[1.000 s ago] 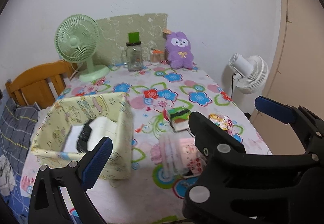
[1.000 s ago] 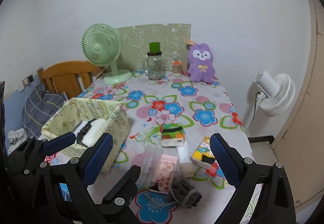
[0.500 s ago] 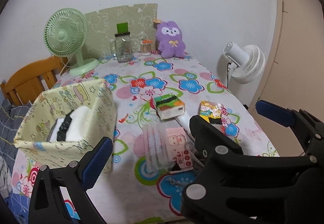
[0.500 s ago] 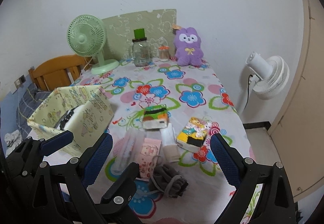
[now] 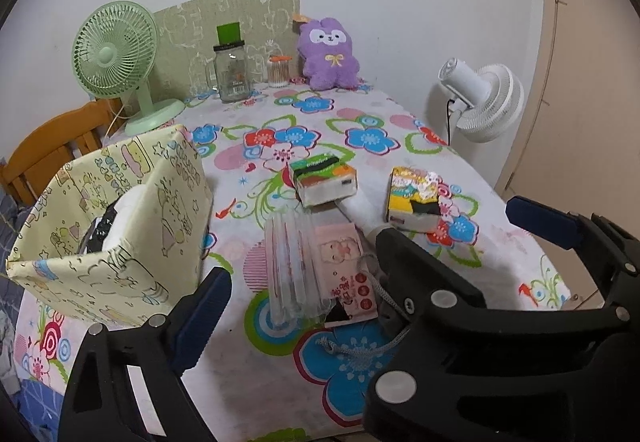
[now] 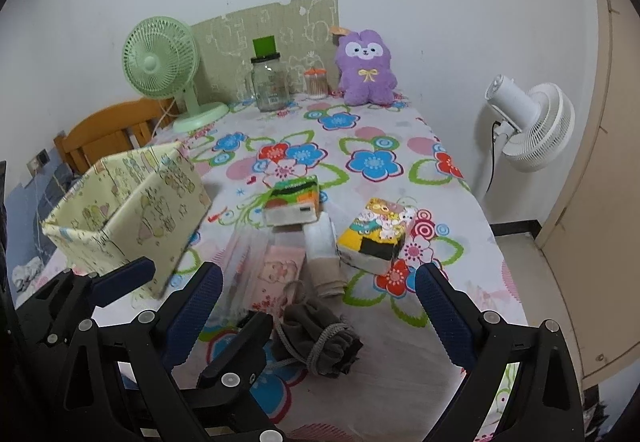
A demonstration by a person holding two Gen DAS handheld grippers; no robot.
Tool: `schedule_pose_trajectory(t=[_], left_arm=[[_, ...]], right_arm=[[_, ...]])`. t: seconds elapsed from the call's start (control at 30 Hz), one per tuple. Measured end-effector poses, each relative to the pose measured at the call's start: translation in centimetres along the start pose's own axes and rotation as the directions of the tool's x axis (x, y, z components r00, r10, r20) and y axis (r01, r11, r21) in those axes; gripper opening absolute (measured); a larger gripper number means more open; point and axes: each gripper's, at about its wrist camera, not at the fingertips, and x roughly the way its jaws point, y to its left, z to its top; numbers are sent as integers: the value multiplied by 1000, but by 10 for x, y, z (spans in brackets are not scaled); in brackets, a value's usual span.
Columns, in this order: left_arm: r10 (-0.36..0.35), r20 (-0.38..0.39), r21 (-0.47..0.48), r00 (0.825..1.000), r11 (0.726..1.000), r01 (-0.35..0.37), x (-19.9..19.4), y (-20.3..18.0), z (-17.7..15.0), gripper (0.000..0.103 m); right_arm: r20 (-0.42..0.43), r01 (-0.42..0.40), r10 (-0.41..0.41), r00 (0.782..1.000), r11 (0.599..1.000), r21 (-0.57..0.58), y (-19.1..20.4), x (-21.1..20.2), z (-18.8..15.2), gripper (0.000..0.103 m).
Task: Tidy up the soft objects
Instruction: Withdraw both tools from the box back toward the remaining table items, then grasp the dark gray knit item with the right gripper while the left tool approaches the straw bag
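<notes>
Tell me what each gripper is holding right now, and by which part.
Nothing is held. The left gripper and the right gripper are both open above the table; the grey drawstring pouch lies loose between the right fingers.

right gripper [image 6: 318,306] open above grey pouch [image 6: 320,338]

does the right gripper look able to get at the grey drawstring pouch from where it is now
Probably yes. The grey drawstring pouch lies at the table's near edge, just ahead of the open right gripper, with nothing on top of it. Only the left gripper crowds in alongside.
</notes>
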Motion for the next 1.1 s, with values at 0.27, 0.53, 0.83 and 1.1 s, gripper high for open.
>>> schedule_pose_trajectory(t=[0.27, 0.53, 0.83, 1.1], left_arm=[[0, -46, 20, 999, 1000, 1, 17, -1, -11, 92], [9, -89, 30, 996, 1000, -7, 29, -2, -18, 88], [6, -120, 27, 993, 1000, -3, 36, 0, -20, 84], [-21, -127, 38, 992, 999, 26, 36, -1, -23, 75]], right_arm=[[-41, 3, -3, 999, 1000, 6, -4, 16, -13, 98], [-88, -9, 11, 996, 1000, 28, -8, 34, -22, 92], [-150, -22, 33, 988, 997, 75, -12, 47, -28, 77], [-170, -40, 52, 984, 997, 71, -7, 51, -31, 50]])
